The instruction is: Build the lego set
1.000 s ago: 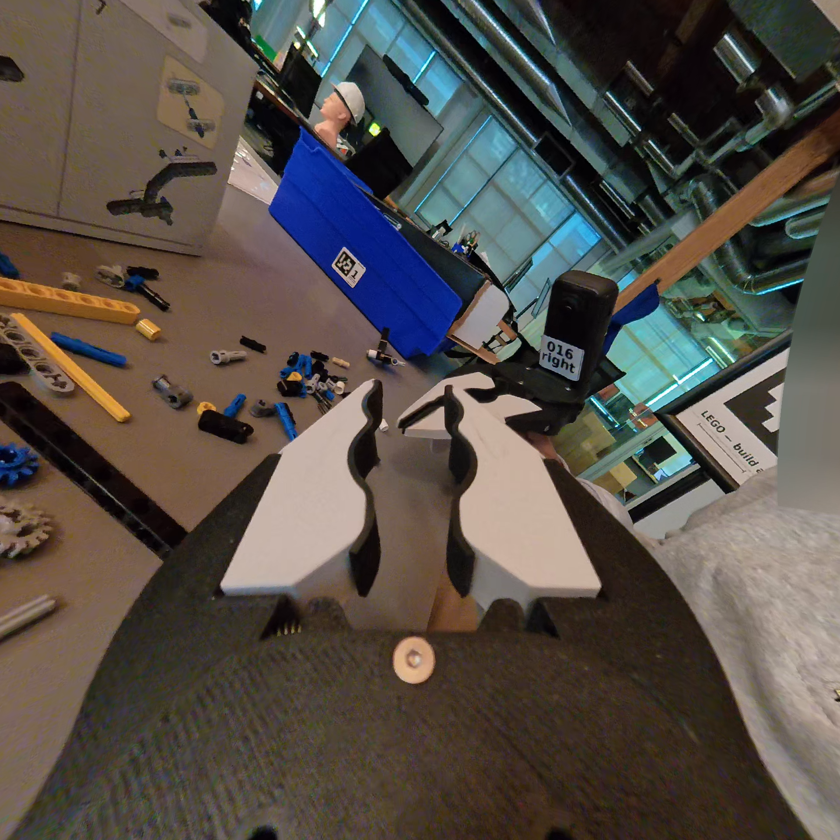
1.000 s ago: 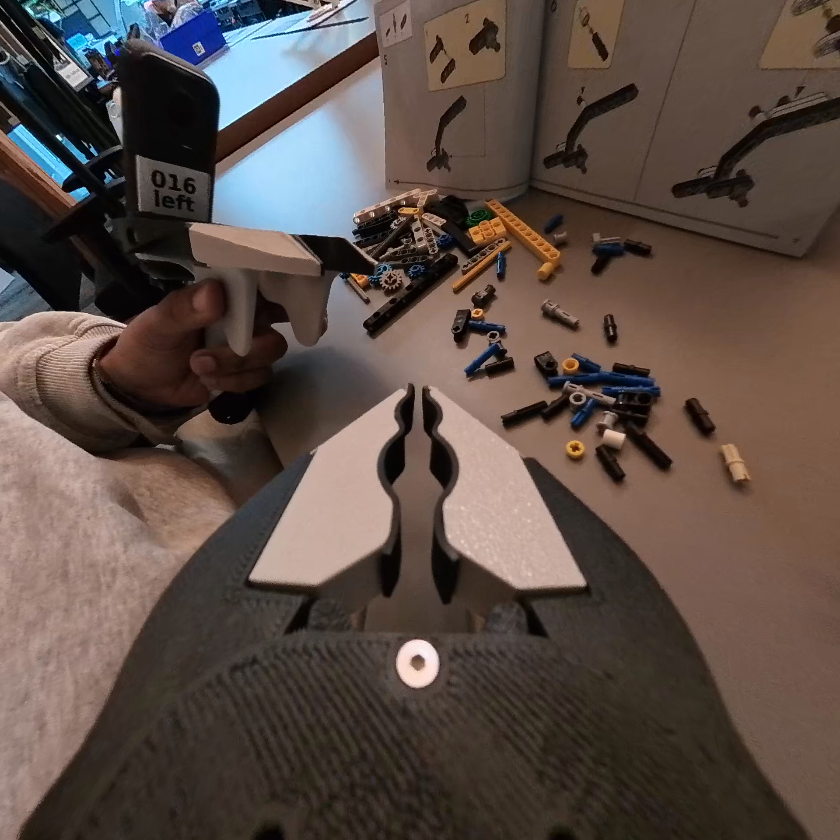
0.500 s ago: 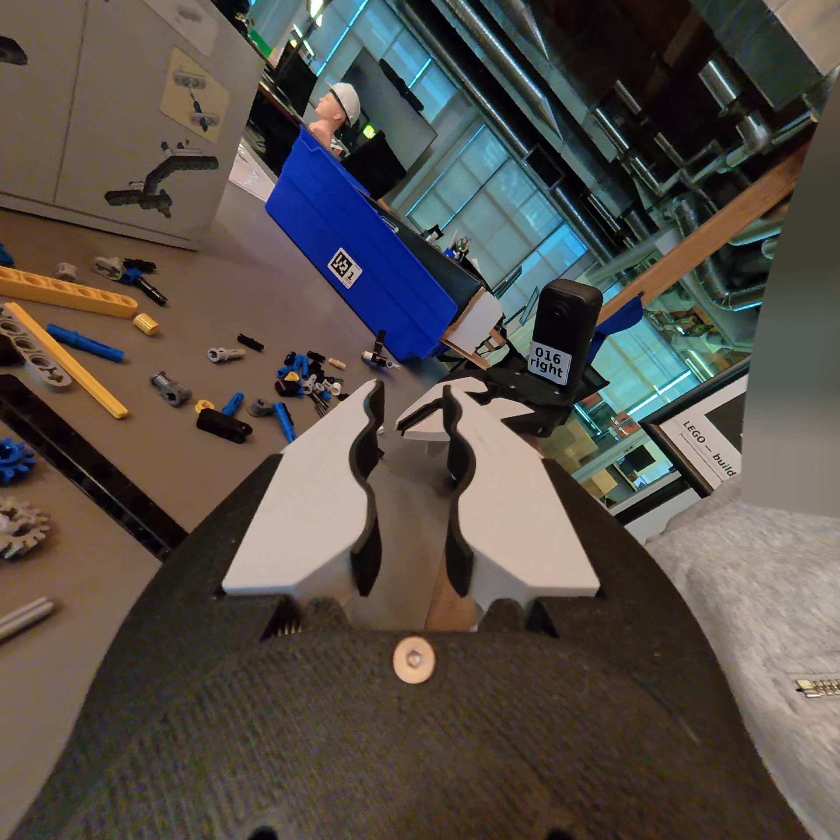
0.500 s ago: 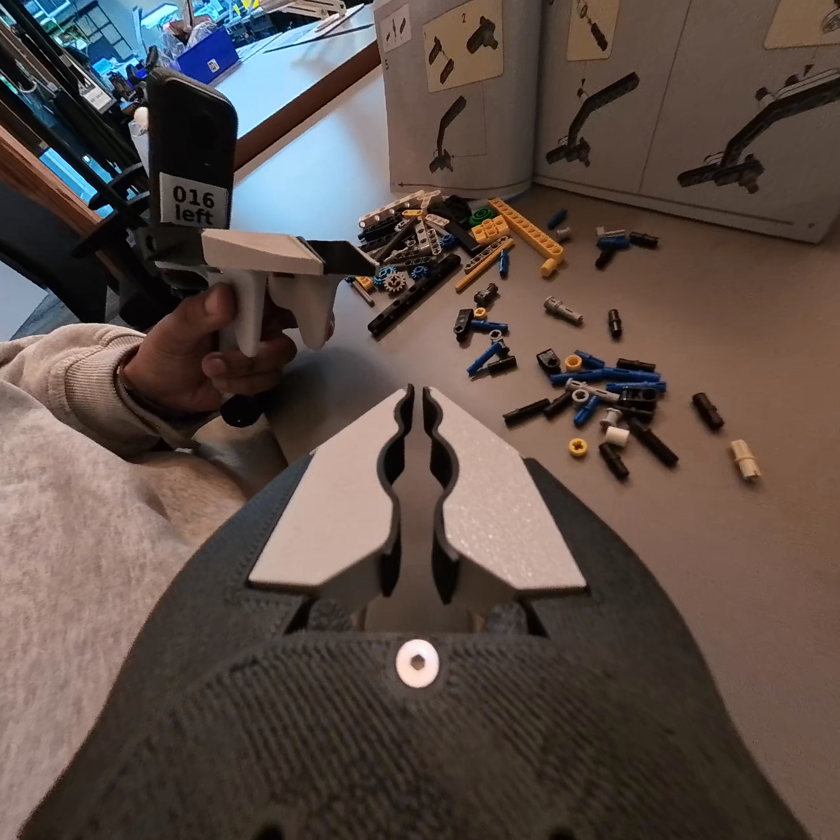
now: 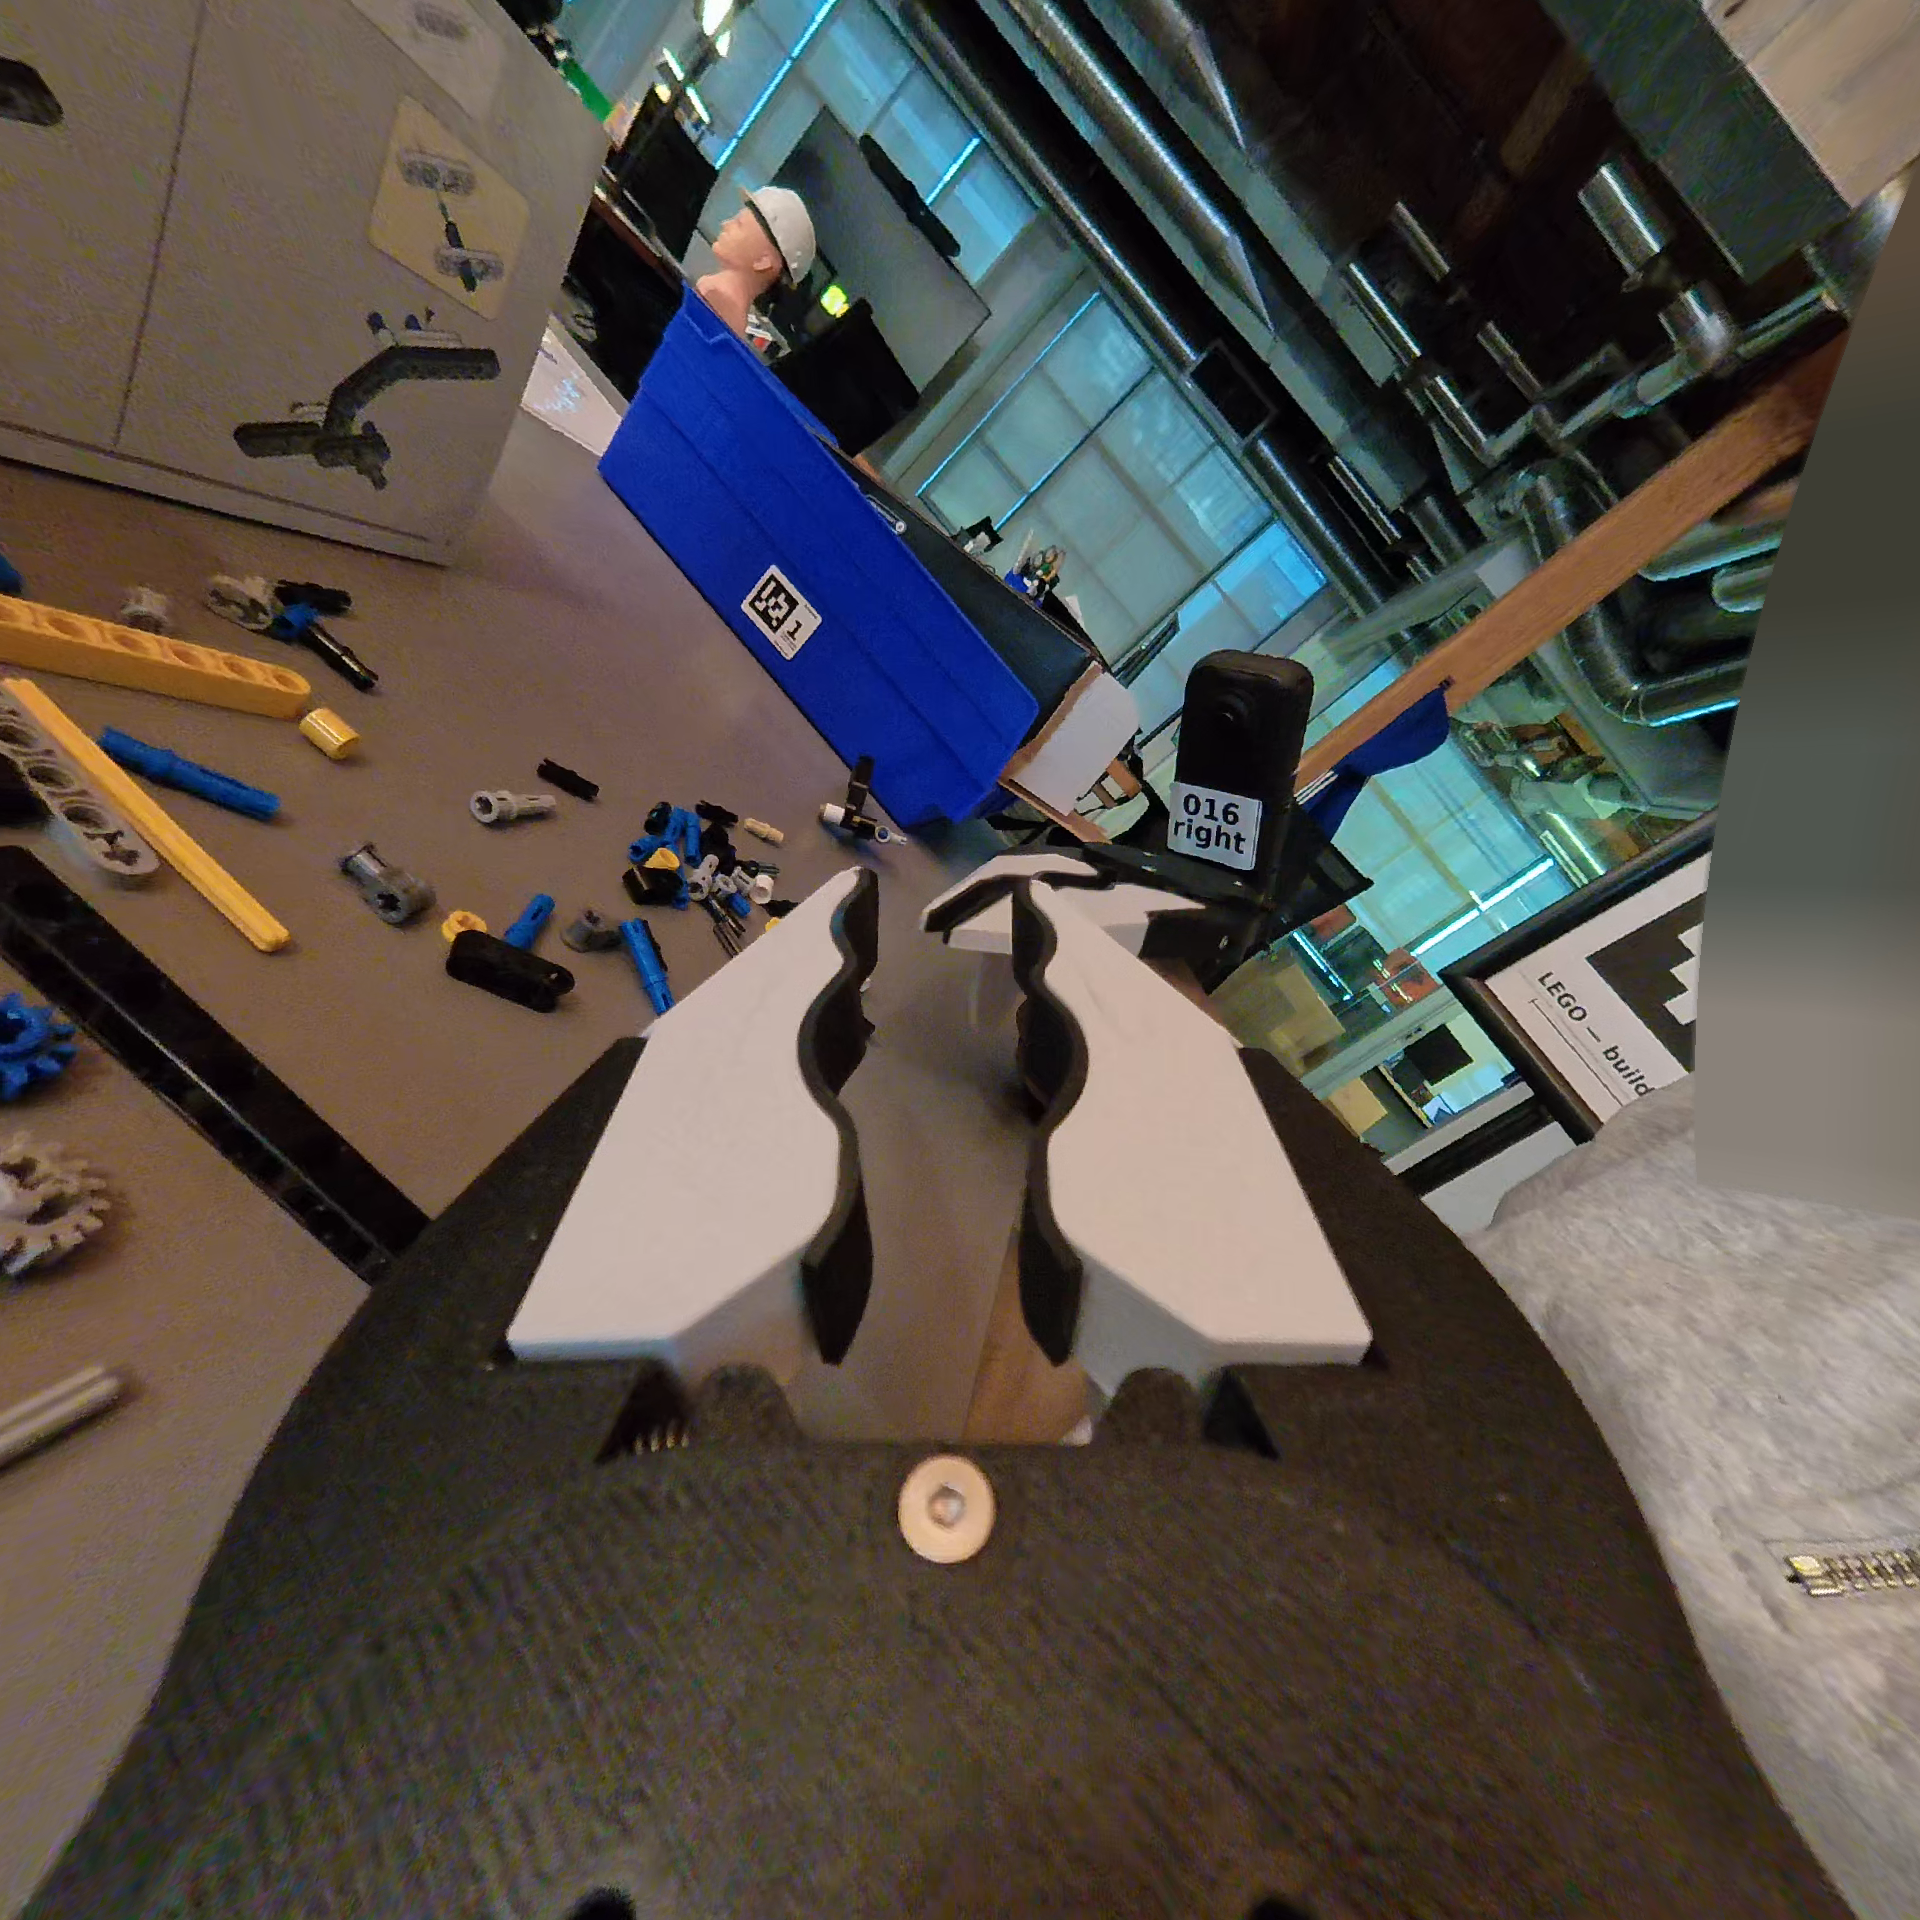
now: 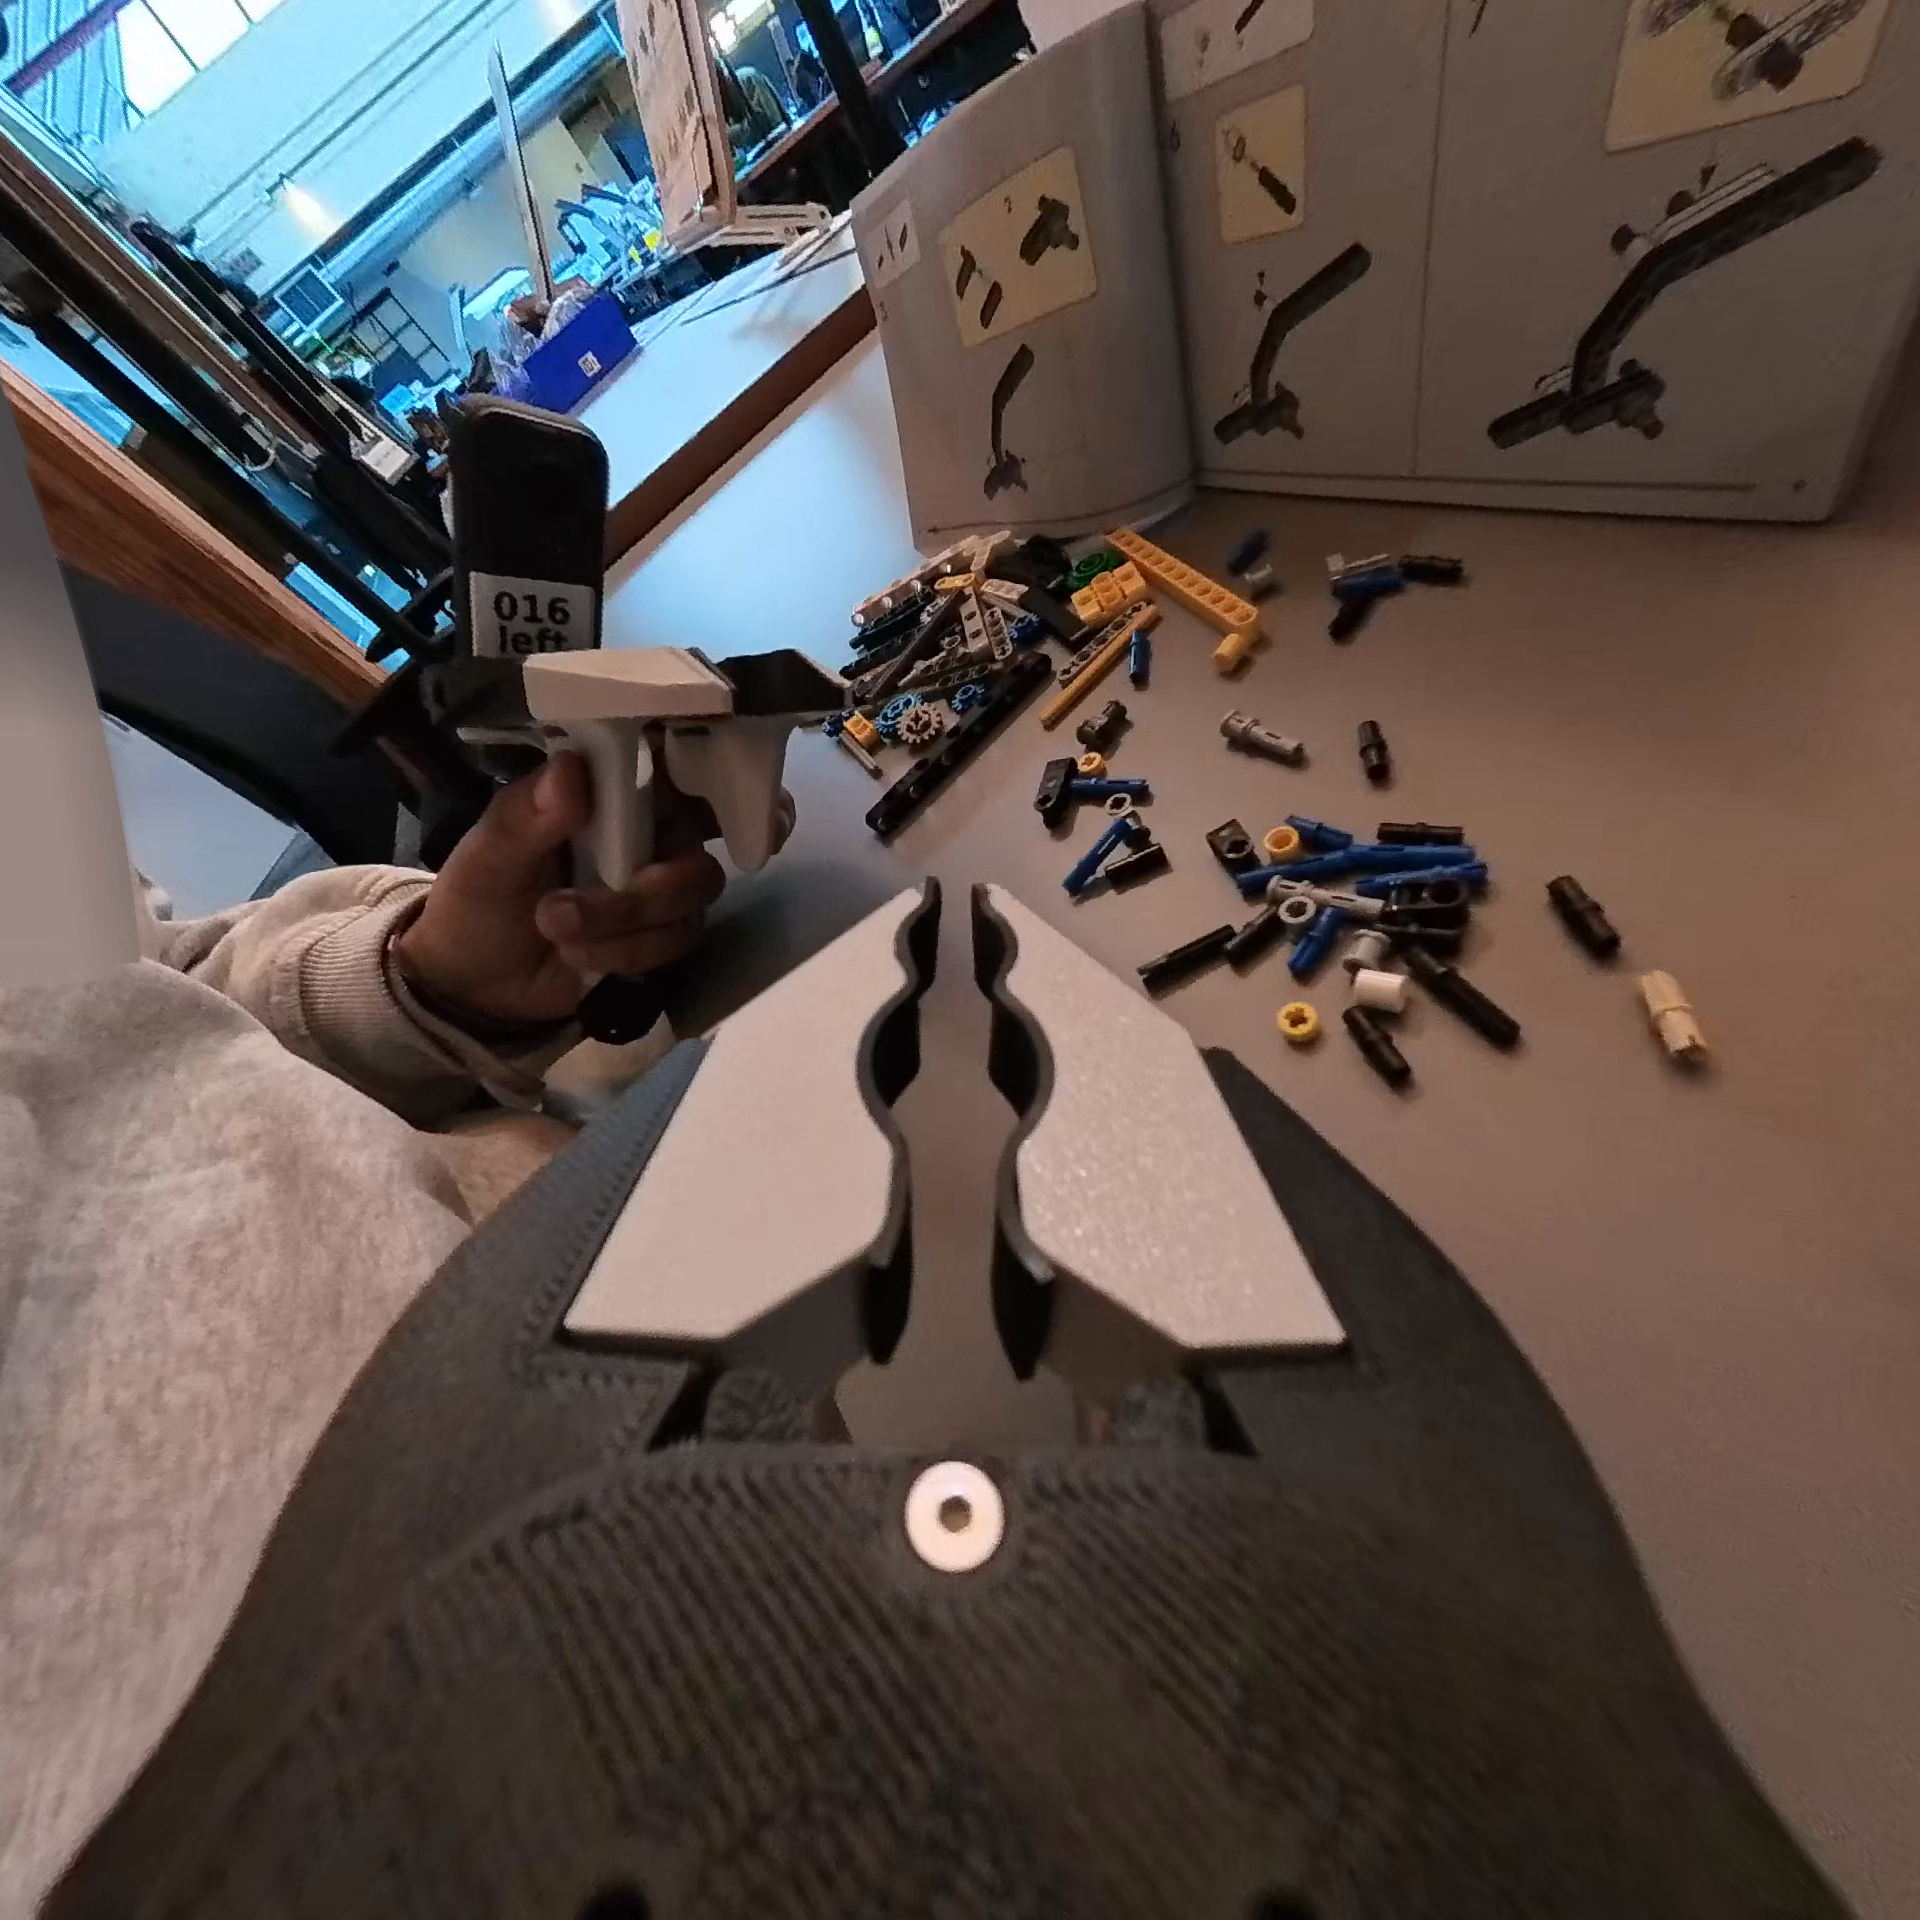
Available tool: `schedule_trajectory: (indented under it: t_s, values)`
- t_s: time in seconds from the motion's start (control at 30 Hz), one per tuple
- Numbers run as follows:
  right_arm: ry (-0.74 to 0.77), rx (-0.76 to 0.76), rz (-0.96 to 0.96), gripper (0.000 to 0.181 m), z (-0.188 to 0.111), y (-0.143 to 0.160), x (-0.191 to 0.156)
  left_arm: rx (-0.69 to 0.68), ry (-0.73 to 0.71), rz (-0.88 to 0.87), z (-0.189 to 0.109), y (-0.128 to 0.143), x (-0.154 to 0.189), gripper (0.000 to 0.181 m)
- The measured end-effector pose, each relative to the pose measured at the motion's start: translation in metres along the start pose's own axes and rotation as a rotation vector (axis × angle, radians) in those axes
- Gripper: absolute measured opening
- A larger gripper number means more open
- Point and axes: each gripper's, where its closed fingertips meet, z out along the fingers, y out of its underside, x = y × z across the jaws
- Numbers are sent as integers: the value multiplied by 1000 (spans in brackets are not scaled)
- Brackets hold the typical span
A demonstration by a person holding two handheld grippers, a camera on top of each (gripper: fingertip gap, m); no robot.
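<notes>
Loose Lego Technic pieces lie on the grey table (image 6: 1558, 1195). A pile with a long yellow beam (image 6: 1184, 592) and a long black beam (image 6: 961, 748) sits near the instruction booklet. A cluster of blue and black pins (image 6: 1361, 883) lies to the right of it. My right gripper (image 6: 956, 891) hovers short of the pins, its jaws almost together and empty. My left gripper (image 5: 945, 891) is open and empty, held above the table by a hand (image 6: 540, 904). It faces the right gripper (image 5: 997, 904). The yellow beam (image 5: 156, 665), black beam (image 5: 208, 1049) and pins (image 5: 686, 873) also show in the left wrist view.
An open instruction booklet (image 6: 1455, 260) stands upright at the back of the table. A blue bin (image 5: 831, 623) stands beyond the pins. A blue gear (image 5: 31, 1049) and a grey gear (image 5: 42, 1205) lie at the left. A grey sleeve (image 6: 208, 1195) fills the near left. Across from one pair of fingers to the other is roughly 6 cm.
The right wrist view has tilted up and shows more of the room. The left gripper now sits nearer the piece pile in it. Both grippers' jaws stand as before.
</notes>
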Motion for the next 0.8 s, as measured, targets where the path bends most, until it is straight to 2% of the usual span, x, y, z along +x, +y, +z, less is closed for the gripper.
schedule_trajectory:
  t_s: [0.37,0.57,0.7,0.8]
  values:
    - [-53,132,71,3,-15,-20,3,3,5,-9,0,-1,0,24]
    - [-14,232,61,10,-43,-43,12,6,6,-14,-1,-1,0,24]
    - [68,213,-24,13,-64,-48,23,7,4,-16,-1,-1,-1,24]
    - [121,128,-81,13,-64,-36,31,8,7,-17,0,-2,-1,24]
